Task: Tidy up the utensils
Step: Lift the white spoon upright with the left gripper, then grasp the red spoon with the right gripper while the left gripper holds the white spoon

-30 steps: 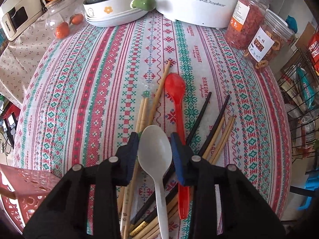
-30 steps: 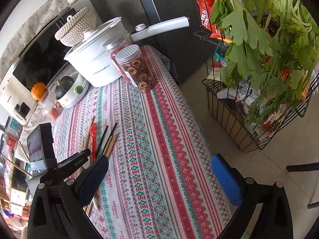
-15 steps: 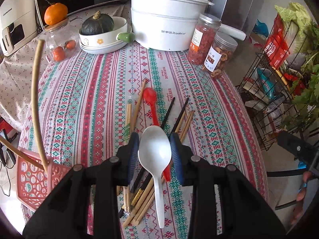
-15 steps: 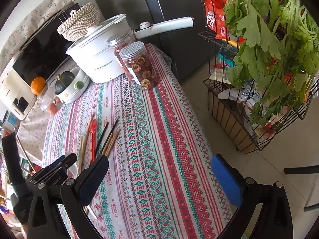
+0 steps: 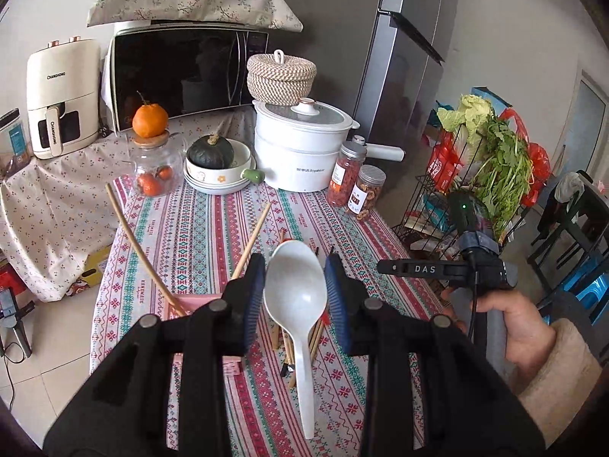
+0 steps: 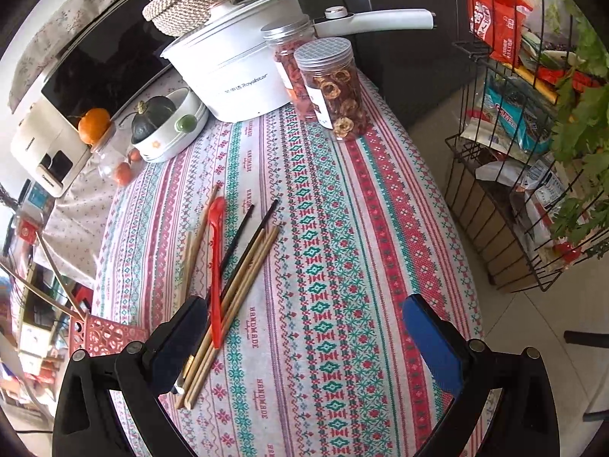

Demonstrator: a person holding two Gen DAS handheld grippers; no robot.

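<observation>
Holding a white spoon (image 5: 295,297) by its bowl, the left gripper (image 5: 295,285) is raised above the table, near the pink basket (image 6: 104,337). Right gripper (image 6: 308,342) gapes wide, empty. Basket has two chopsticks; red spoon (image 6: 216,266) and loose chopsticks (image 6: 243,270) remain, plain only in the right view.
</observation>
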